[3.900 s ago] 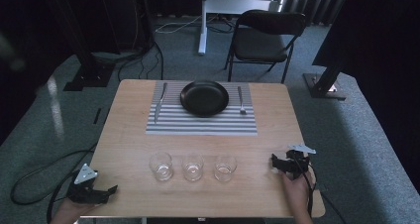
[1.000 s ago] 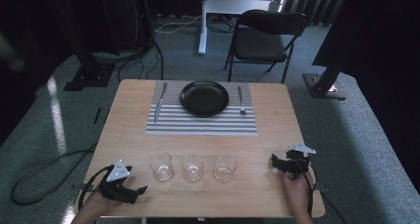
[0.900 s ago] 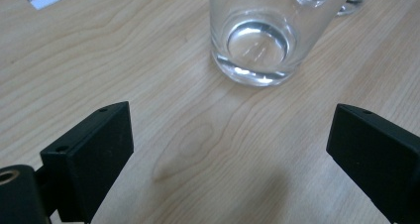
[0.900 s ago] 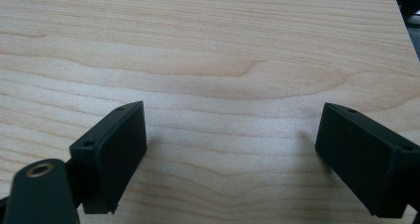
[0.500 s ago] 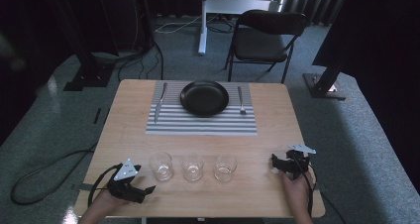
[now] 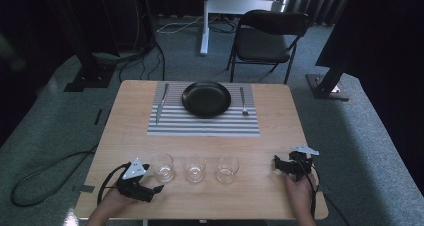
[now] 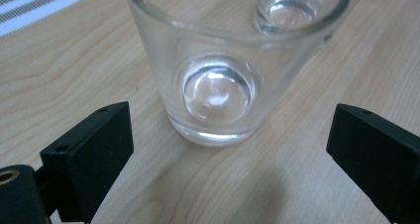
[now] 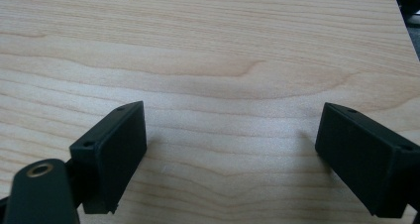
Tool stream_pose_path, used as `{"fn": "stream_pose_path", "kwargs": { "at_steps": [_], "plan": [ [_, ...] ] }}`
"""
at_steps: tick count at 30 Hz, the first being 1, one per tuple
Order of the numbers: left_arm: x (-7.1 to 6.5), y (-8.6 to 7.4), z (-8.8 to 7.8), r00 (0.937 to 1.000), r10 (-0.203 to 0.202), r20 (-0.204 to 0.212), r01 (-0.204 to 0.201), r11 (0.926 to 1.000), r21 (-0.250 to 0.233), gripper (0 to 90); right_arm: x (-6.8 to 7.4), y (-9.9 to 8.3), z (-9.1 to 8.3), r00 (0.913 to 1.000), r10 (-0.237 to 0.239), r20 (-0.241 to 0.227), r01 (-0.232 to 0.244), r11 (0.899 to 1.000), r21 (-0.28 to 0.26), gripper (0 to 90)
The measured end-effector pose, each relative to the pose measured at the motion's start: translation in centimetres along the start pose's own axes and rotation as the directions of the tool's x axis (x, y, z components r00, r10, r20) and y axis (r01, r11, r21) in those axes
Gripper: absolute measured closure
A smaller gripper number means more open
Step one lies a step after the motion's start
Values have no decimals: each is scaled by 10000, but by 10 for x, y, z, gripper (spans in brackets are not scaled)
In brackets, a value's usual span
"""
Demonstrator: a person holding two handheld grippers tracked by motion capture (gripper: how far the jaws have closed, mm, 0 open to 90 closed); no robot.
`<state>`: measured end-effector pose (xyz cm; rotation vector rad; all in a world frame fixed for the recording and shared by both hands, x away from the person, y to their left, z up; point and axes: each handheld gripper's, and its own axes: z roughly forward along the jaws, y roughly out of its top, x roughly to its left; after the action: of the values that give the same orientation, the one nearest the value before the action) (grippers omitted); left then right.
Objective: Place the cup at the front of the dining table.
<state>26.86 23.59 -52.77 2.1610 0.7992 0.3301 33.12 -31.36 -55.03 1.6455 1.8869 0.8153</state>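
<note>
Approaching the leftmost clear, empty drinking glass (image 7: 218,80) with my left gripper (image 6: 148,190), jaws apart and clear of it. I centre its base between them before closing gently. My right gripper (image 6: 278,164) rests open on the light wooden table (image 8: 237,45).

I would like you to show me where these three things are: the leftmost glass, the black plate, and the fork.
leftmost glass (image 6: 163,167), high view, on its clear base.
black plate (image 6: 206,98), high view, on the middle of its dark face.
fork (image 6: 243,102), high view, on the handle, right of the plate.
</note>
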Motion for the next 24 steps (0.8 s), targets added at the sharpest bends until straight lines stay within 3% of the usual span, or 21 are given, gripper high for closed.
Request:
{"fn": "stream_pose_path", "kwargs": {
  "at_steps": [24],
  "plan": [
    [-6, 15, 11, 9998, -62, -204, 41, 9950, -996, 72, 0, 0, 0, 10000, 9, -2, -9, 10000, 0, 118]
  ]
}}
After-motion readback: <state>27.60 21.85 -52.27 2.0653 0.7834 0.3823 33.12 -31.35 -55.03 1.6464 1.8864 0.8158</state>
